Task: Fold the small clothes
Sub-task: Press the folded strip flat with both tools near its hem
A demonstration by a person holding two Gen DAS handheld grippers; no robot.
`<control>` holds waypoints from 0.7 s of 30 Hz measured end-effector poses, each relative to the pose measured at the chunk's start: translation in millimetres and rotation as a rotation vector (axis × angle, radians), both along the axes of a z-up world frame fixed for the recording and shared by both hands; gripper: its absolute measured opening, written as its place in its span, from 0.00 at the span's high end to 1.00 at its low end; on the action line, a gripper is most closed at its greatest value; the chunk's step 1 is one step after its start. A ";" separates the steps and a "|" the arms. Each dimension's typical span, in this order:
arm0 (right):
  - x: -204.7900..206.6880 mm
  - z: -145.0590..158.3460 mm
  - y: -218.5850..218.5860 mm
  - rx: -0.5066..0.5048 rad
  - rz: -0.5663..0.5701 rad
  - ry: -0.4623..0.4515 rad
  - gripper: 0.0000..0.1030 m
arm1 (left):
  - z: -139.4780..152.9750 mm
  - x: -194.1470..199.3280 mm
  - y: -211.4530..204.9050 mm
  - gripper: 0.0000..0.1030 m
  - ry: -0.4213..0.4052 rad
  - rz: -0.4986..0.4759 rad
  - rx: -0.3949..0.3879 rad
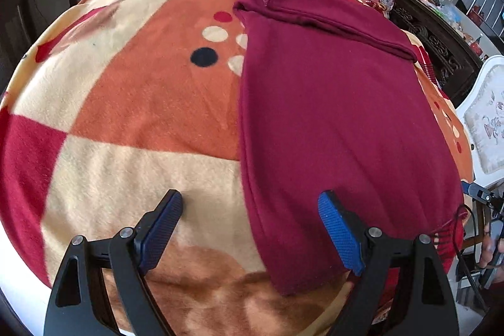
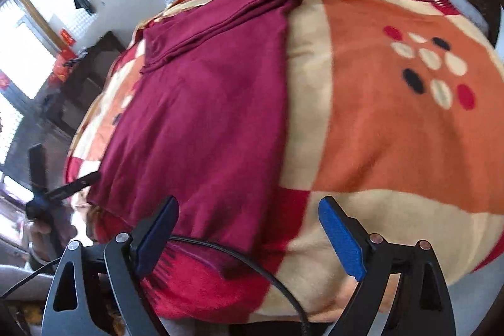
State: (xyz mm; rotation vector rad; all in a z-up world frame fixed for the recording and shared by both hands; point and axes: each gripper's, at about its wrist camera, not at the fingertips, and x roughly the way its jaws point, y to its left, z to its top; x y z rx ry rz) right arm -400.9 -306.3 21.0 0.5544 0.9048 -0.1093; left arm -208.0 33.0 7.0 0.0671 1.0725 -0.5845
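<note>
small black script "love" on blanket (image 1: 151,122), rest illegible

Garment (image 1: 340,122): maroon knit cloth, matt and smooth, with stitched hems; it lies between and beyond the jaws.
Blanket (image 1: 132,103): fuzzy, napped fleece, matt, under both jaws.
Left gripper (image 1: 250,229): matt black arms, probably plastic, with shiny metal rivets.
Pads (image 1: 338,233): blue, finely dimpled, rubbery.
Cable (image 2: 252,263): black, smooth, slightly glossy, below the right gripper (image 2: 249,232) jaws.
</note>
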 end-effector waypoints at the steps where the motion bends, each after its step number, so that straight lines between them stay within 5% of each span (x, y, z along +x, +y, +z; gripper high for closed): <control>1: 2.2 -0.1 1.9 0.007 0.015 -0.012 0.09 | 0.2 -1.1 -2.3 0.12 -0.001 -0.002 -0.006; 18: 7.1 -10.9 9.7 0.163 0.120 -0.062 0.17 | -5.5 -6.5 -29.7 0.02 0.004 -0.066 0.023; 21: 1.6 -10.5 5.9 0.255 0.128 -0.098 0.26 | -5.8 -3.5 -29.8 0.02 0.007 -0.074 0.024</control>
